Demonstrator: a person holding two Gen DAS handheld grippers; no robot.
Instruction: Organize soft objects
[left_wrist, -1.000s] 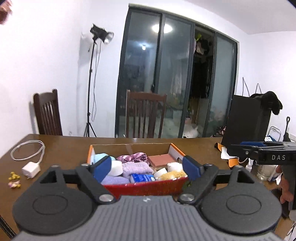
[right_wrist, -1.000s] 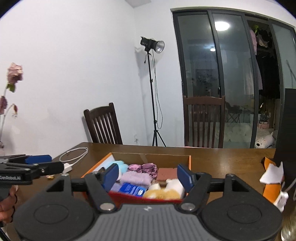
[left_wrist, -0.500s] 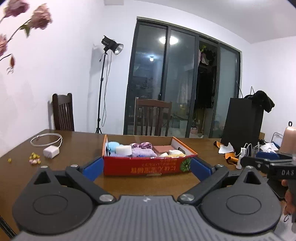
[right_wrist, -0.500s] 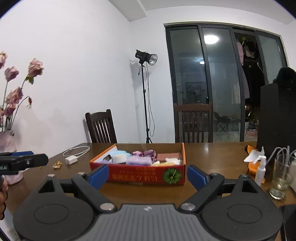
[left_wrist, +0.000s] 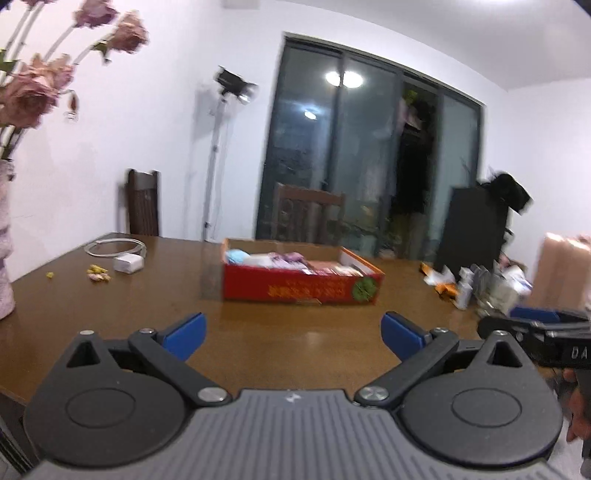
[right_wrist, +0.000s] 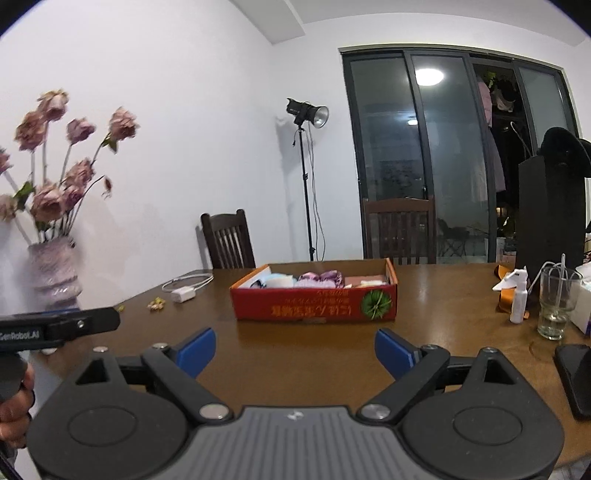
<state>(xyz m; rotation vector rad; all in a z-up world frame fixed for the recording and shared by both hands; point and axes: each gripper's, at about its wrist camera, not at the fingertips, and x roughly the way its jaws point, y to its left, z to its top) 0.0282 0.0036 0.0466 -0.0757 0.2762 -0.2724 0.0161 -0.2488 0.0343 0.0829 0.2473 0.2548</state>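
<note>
Both claws are wide open with nothing between the pads: the left gripper (left_wrist: 293, 334) has just been spreading its blue fingers, same for the right gripper (right_wrist: 294, 350), and each one hangs over bare brown table (right_wrist: 443, 314) near the front edge. The red cardboard box (right_wrist: 314, 304) sits well apart from both, further back around the middle of the table, long printed side facing the cameras. The soft stuff (right_wrist: 320, 278) is packed inside it, light blue and white pieces toward the left end, a purple shiny bundle in the middle, something pinkish-tan at the right end; it's blurry in the left view so I can't tell much more. Left of the box there's a white charger (right_wrist: 183, 295) with its coiled cable, and a vase of dried roses (right_wrist: 55, 273) at the far left. On the right side a spray bottle (right_wrist: 519, 299) and a drinking glass (right_wrist: 557, 302) stand close together
</note>
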